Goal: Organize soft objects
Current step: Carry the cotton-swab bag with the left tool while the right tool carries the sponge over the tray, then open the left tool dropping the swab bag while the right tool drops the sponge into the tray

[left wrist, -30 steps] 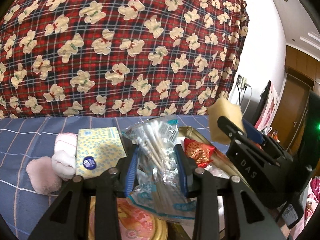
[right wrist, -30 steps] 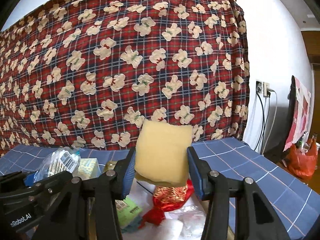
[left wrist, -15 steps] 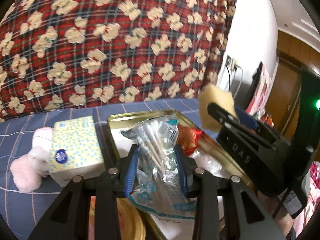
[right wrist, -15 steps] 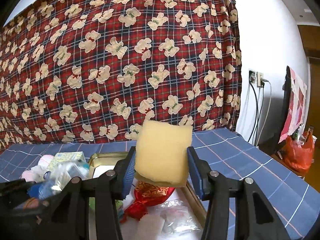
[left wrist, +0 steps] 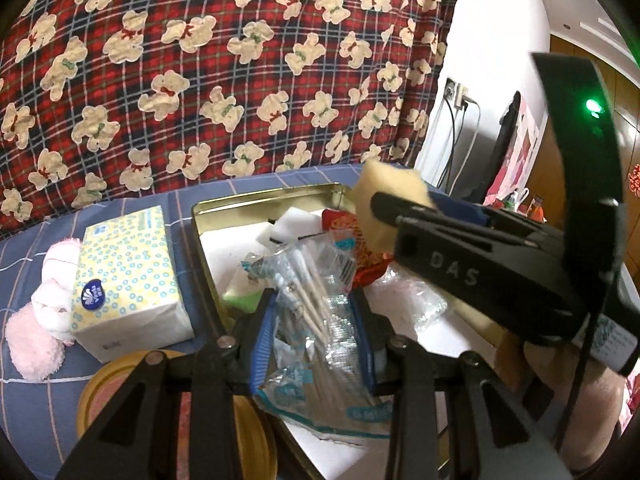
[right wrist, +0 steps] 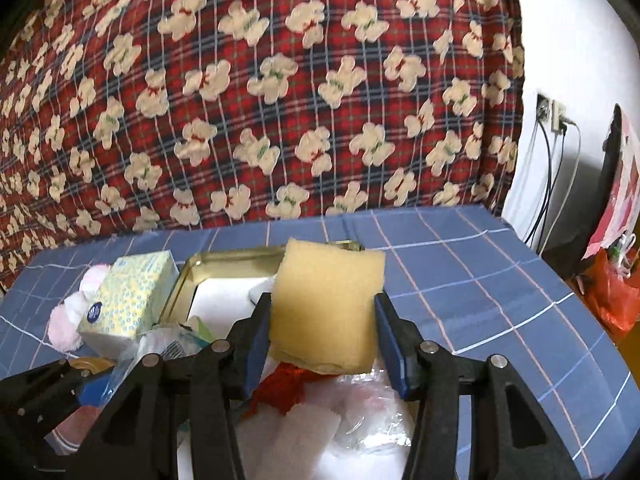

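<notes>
Both tongs lower now, sponge (right wrist: 326,308) over tin (right wrist: 224,258).

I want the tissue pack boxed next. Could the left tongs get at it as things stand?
Probably not yet. The tissue pack lies unobstructed beside the tin, but the left tongs are shut on a cotton swab bag, so they would likely need to drop that first.

Sponge (right wrist: 326,304) hides tin's (right wrist: 224,258) far right corner. Swab bag's (left wrist: 316,320) lower end cut by left gripper (left wrist: 316,332) frame. Pink fluffy thing (left wrist: 34,344) half behind tissue pack (left wrist: 128,276); type unclear. Round gold lid (left wrist: 92,396) mostly covered.
</notes>
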A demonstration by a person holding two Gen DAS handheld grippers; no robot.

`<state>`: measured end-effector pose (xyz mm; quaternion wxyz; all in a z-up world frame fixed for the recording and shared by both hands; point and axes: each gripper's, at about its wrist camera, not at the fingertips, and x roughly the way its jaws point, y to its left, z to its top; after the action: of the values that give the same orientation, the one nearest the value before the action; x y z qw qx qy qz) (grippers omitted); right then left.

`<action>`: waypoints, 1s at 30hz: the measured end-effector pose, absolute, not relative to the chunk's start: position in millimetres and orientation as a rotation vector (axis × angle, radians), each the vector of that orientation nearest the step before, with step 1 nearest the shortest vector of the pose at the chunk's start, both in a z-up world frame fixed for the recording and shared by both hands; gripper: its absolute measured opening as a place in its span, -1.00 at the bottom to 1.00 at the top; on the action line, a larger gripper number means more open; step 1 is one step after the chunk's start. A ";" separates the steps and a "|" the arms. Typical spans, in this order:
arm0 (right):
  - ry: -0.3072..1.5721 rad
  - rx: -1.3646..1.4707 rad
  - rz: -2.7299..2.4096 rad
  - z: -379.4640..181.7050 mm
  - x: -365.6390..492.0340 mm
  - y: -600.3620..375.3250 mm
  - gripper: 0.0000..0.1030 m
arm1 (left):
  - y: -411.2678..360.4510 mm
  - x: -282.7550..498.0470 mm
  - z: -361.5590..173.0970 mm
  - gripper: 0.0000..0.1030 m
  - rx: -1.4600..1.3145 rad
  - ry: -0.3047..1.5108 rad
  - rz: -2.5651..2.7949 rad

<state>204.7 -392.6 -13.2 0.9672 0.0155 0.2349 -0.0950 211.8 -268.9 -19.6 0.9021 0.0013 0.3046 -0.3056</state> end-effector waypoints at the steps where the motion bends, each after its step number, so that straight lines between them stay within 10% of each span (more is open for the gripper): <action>1: 0.485 0.026 -0.193 -14.2 206.2 -391.7 0.00 | -269.4 211.6 -19.9 -0.31 0.005 0.630 -0.635; 9: 0.503 0.009 -0.196 -15.4 208.8 -389.5 0.01 | -271.0 211.8 -22.0 -0.28 0.024 0.633 -0.654; 16: 0.498 0.028 -0.195 -13.5 206.2 -392.7 0.24 | -270.8 205.1 -20.0 0.27 0.043 0.598 -0.649; 30: 0.402 0.022 -0.204 -7.9 192.4 -389.5 0.37 | -218.6 200.1 8.4 0.52 -0.045 0.515 -0.535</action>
<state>192.4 -389.5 -7.9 0.9746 0.0109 0.1993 -0.1013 200.1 -218.6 8.4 0.9316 -0.0221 0.2515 -0.2613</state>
